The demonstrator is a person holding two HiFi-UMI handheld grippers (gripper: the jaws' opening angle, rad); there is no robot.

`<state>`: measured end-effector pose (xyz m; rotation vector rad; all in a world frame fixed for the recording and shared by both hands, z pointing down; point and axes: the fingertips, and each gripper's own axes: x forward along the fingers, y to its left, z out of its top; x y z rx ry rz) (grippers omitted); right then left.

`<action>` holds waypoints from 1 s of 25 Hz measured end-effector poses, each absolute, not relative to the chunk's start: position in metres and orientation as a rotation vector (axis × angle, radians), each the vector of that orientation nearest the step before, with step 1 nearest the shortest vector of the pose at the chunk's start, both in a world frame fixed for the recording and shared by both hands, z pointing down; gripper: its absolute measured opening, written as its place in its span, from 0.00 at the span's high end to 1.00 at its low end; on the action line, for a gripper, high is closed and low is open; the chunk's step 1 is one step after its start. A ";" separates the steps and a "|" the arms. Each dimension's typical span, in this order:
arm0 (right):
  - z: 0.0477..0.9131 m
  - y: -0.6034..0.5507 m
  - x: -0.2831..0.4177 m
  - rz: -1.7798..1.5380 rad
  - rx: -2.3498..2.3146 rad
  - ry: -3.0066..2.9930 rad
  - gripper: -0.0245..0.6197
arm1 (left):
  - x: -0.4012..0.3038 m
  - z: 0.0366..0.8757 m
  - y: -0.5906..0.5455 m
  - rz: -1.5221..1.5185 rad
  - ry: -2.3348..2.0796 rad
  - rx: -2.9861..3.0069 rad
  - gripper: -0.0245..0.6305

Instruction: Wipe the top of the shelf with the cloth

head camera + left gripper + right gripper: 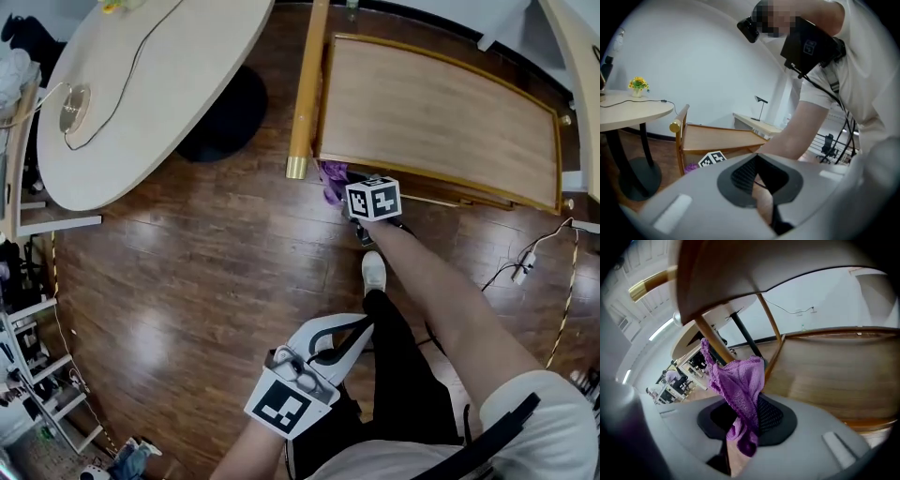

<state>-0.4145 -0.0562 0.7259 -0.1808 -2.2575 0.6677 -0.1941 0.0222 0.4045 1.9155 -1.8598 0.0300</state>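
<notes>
Left tool [757, 187] is closest, held low, its jaws shut together on nothing. Right tool [750, 425] pinches the fuzzy purple cloth [740, 380], which hangs just beside the near left corner of the brown wooden shelf [441, 112]. Round pale bench [141, 84] stands farther left.

I can see a round table [141, 103] with a cable [134, 67] across it, little yellow flowers [637, 84], and dark wood floor [187, 281].
</notes>
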 end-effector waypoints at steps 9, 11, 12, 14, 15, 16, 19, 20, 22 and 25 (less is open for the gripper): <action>0.753 -0.143 -0.406 0.883 0.043 -2.325 0.80 | -0.195 0.437 -0.022 0.041 -1.754 1.955 0.93; 0.755 -0.166 -0.387 0.883 0.105 -2.328 0.80 | -0.192 0.438 -0.034 0.042 -1.724 1.986 0.93; 0.754 -0.180 -0.377 0.882 0.142 -2.333 0.80 | -0.190 0.437 -0.041 0.042 -1.708 2.002 0.93; 0.748 -0.209 -0.361 0.868 0.213 -2.348 0.80 | -0.185 0.436 -0.054 0.043 -1.679 2.036 0.93; 0.745 -0.223 -0.352 0.859 0.245 -2.354 0.80 | -0.182 0.436 -0.060 0.043 -1.663 2.054 0.93; 0.744 -0.237 -0.342 0.852 0.277 -2.356 0.80 | -0.178 0.436 -0.066 0.044 -1.646 2.072 0.93; 0.747 -0.279 -0.306 0.845 0.377 -2.350 0.80 | -0.168 0.437 -0.082 0.054 -1.592 2.115 0.93; 0.748 -0.292 -0.294 0.846 0.413 -2.348 0.80 | -0.164 0.437 -0.087 0.057 -1.577 2.128 0.93; 0.748 -0.318 -0.269 0.846 0.487 -2.346 0.80 | -0.158 0.438 -0.096 0.061 -1.546 2.152 0.93; 0.749 -0.349 -0.234 0.842 0.573 -2.338 0.80 | -0.149 0.441 -0.107 0.065 -1.498 2.183 0.93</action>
